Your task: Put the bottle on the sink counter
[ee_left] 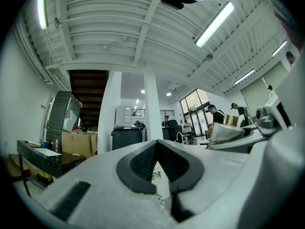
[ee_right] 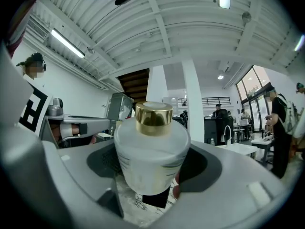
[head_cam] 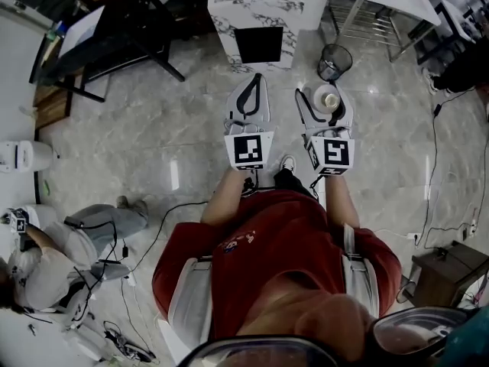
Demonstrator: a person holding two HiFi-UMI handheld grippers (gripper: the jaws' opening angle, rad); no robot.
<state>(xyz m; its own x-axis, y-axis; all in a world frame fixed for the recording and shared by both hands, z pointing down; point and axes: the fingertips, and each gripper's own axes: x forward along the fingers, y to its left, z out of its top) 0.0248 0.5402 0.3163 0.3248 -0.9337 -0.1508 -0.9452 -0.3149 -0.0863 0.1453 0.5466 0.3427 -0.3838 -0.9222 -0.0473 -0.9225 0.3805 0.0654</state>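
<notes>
The bottle (ee_right: 151, 151) is white with a shiny gold cap (ee_right: 154, 117). It stands up straight between the two jaws of the right gripper (head_cam: 326, 98). The jaws press on its sides and hold it up in the air, above the floor (head_cam: 168, 128). It is not on any counter.

The left gripper (head_cam: 254, 90) is just beside the right one. Its jaws are together at the tips, with nothing between them.

Both grippers point away from the person, who wears a red shirt (head_cam: 267, 258). Ahead of them stands a white marble block (head_cam: 252, 6) with a dark square in its side. A round wire bin (head_cam: 335, 60) sits near it. Another person (head_cam: 53, 258) sits low on the floor far off to the left.
</notes>
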